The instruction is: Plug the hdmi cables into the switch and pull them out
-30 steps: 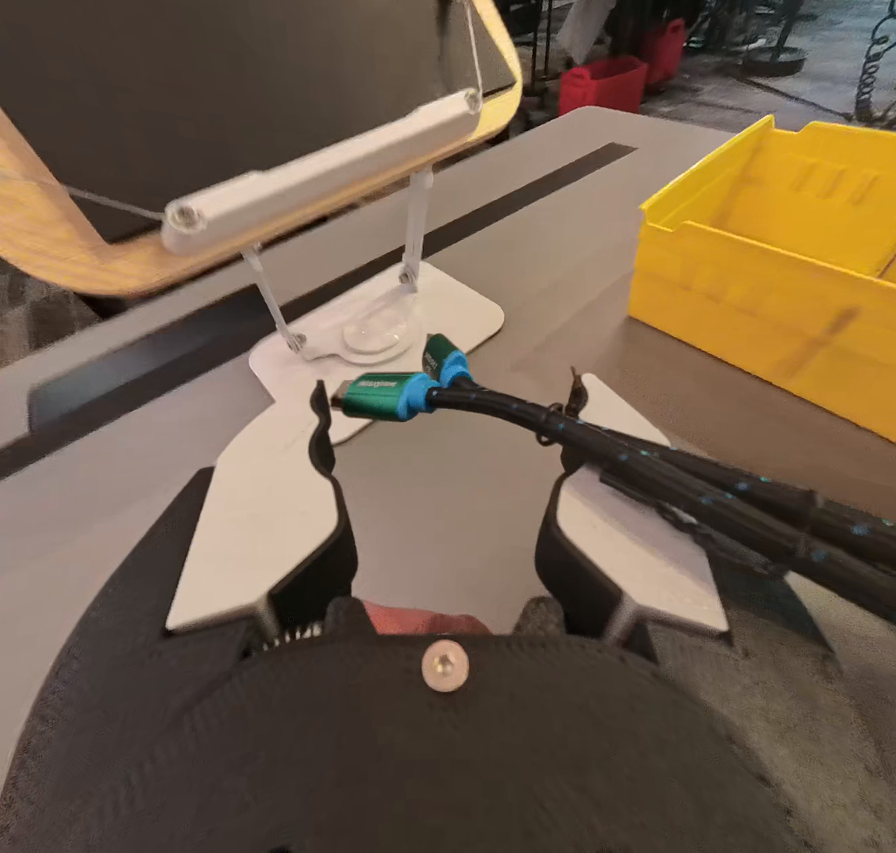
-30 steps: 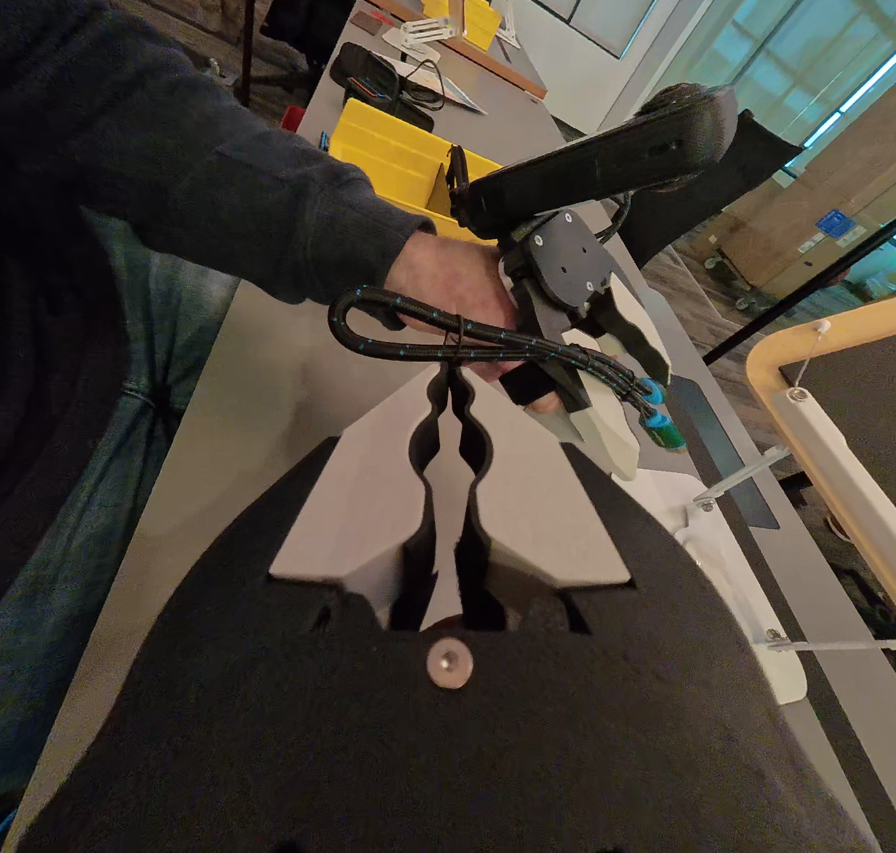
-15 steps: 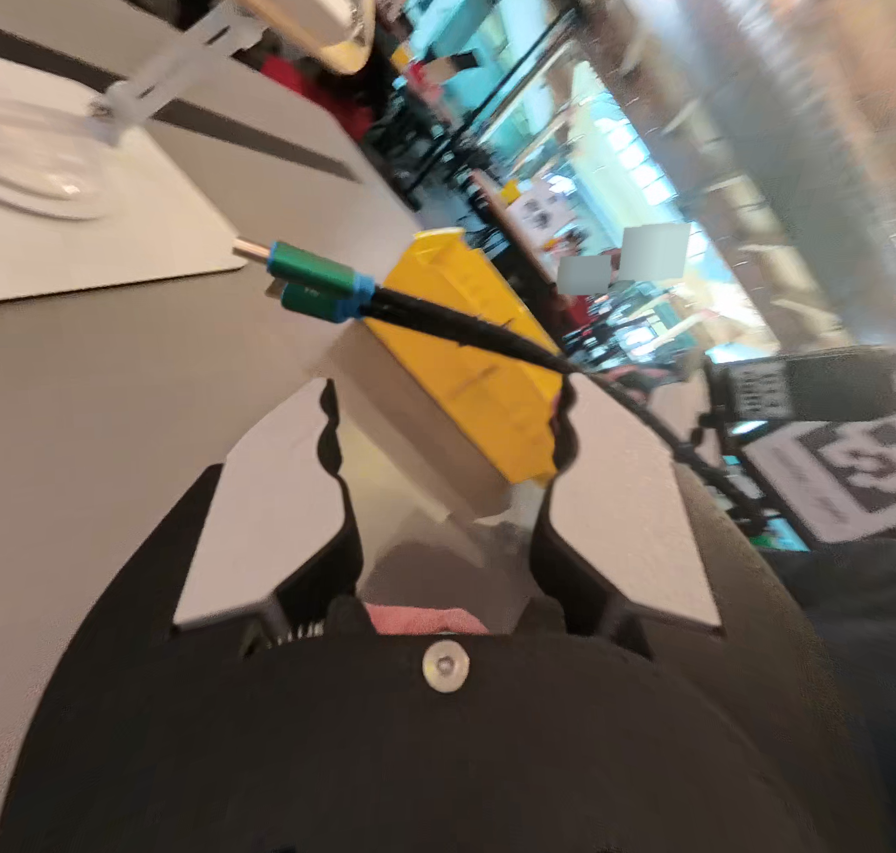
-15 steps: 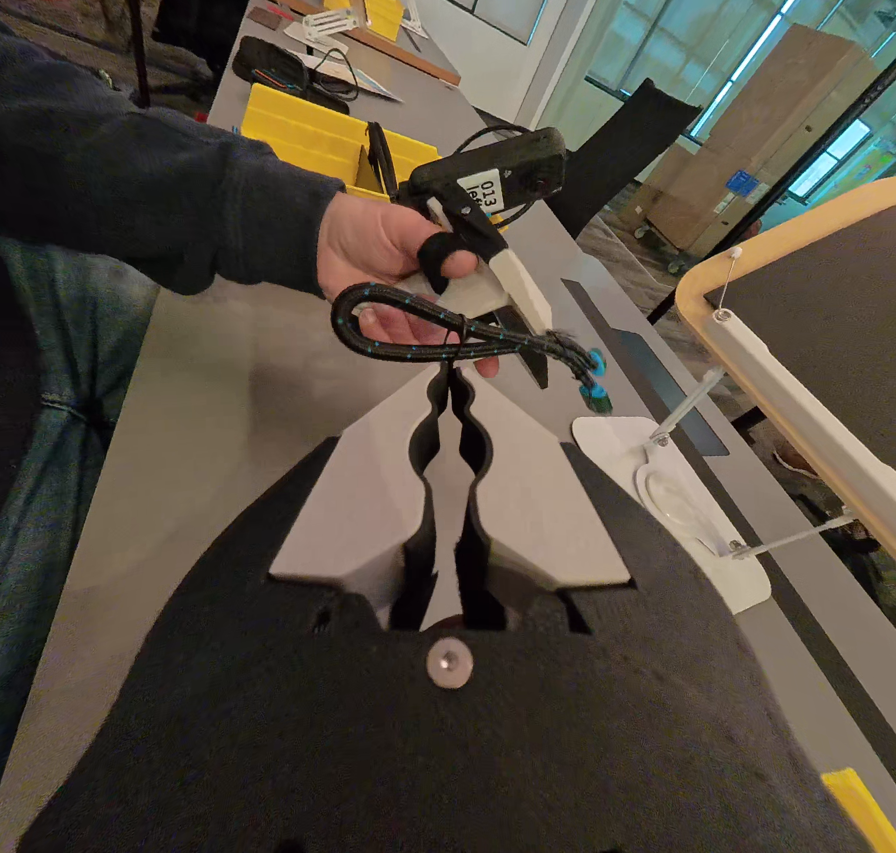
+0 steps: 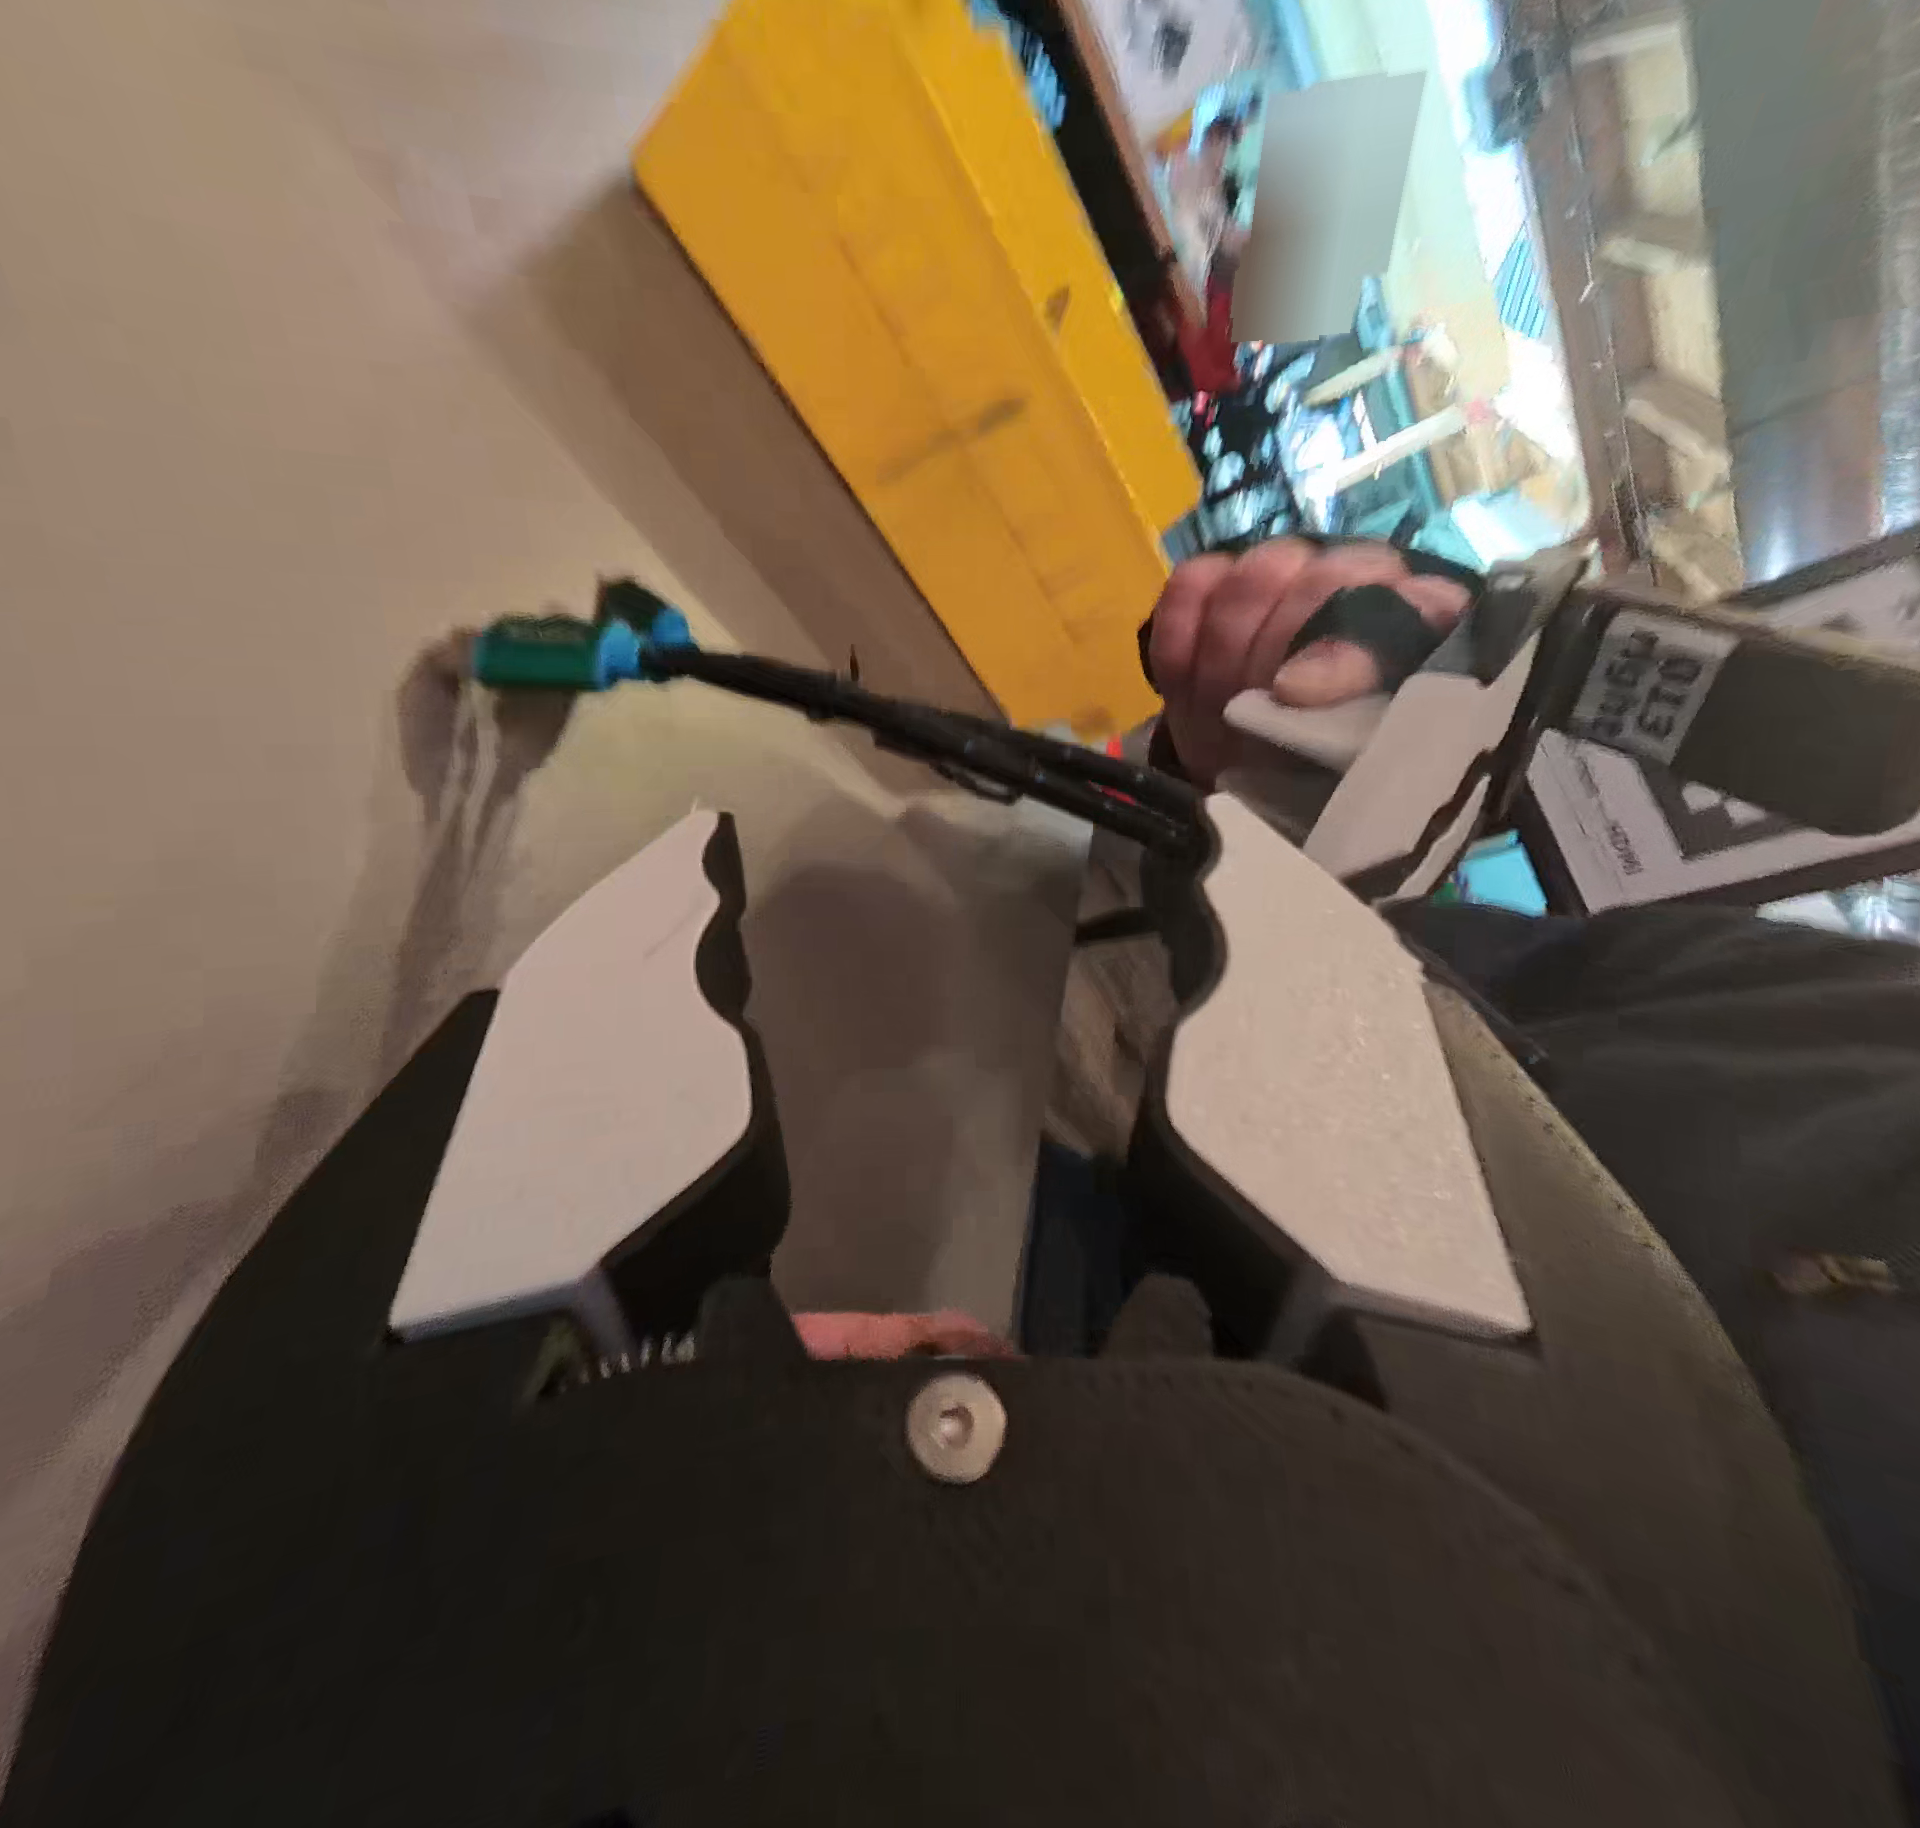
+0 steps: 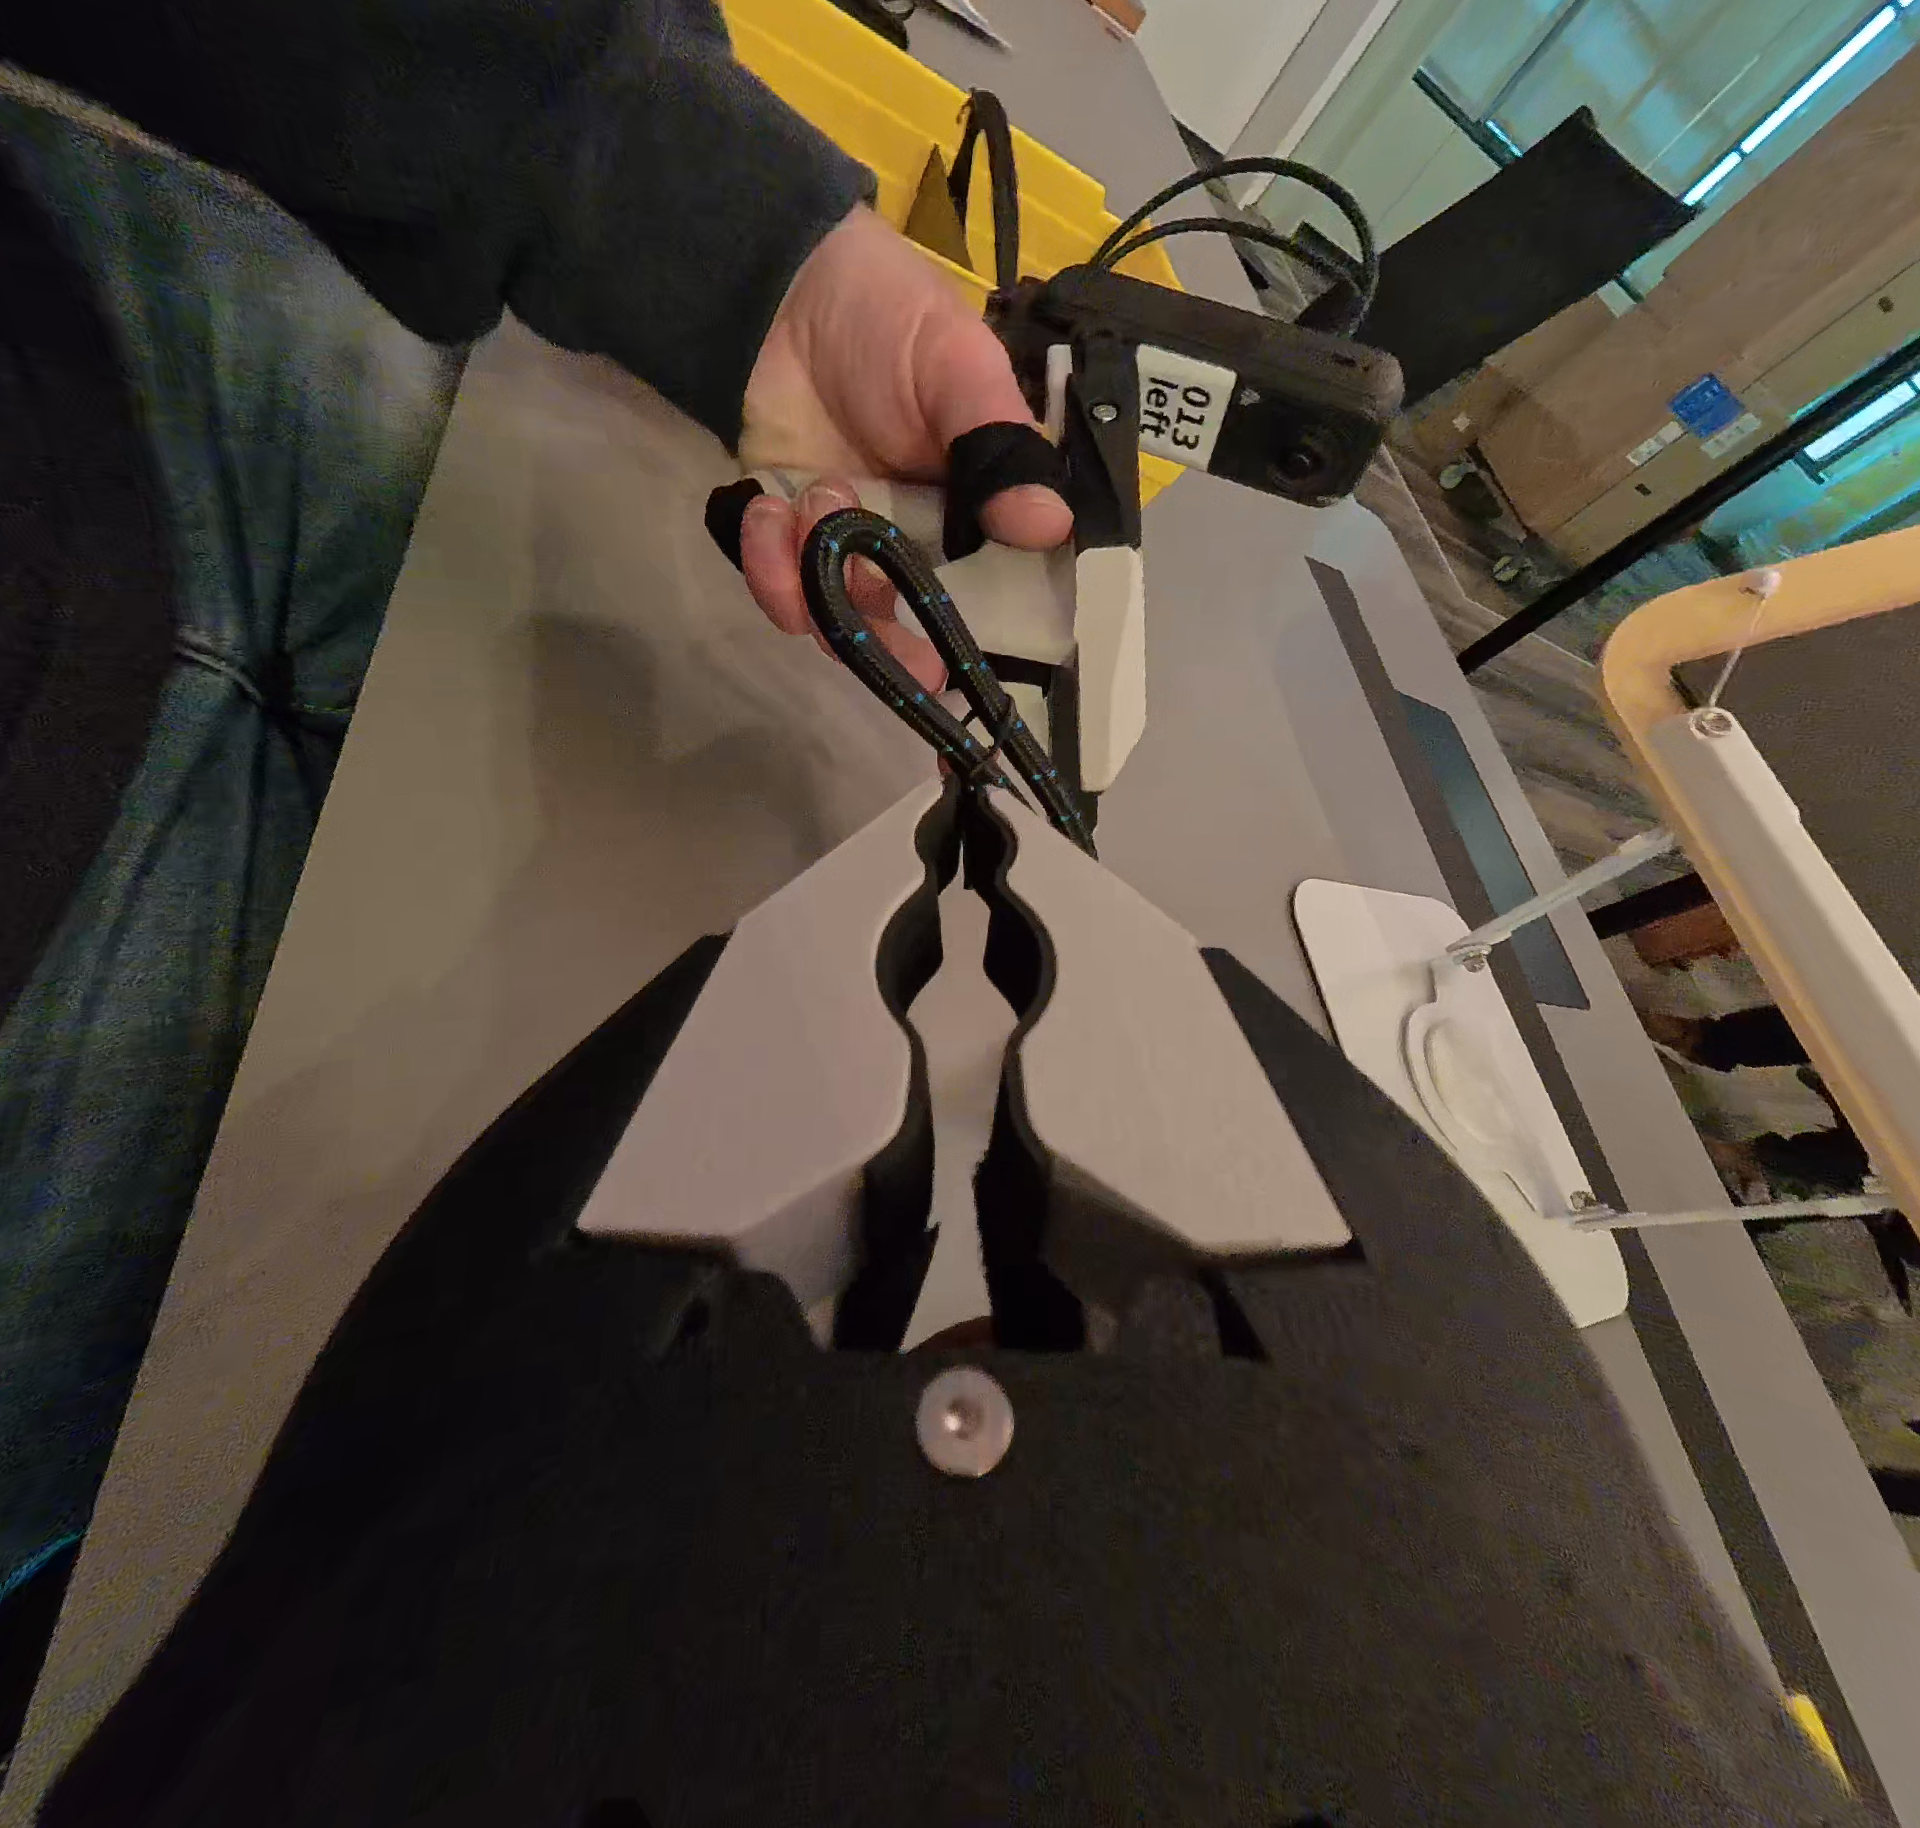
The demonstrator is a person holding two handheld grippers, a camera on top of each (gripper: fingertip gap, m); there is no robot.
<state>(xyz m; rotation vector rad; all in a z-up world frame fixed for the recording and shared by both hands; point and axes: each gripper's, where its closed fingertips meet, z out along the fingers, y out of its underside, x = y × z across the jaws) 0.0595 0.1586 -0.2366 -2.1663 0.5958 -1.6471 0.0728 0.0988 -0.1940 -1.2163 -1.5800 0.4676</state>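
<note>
Pinching the cable (image 6: pixel 940 682), right jaws closed, left open (yellow bin (image 5: pixel 914 313) contents unseen).

We see a grey table (image 6: pixel 540 739) bearing a yellow bin (image 5: pixel 914 324), which stands near its far edge in the left wrist view. In the right wrist view, we note a white base plate (image 6: pixel 1455 1082) lying flat on the table, thin rods rising from it to a white bar (image 6: pixel 1787 843) fixed on a wood-framed dark panel (image 6: pixel 1714 625). Beyond, we make out a black chair (image 6: pixel 1527 230) and tall windows (image 6: pixel 1662 43).
</note>
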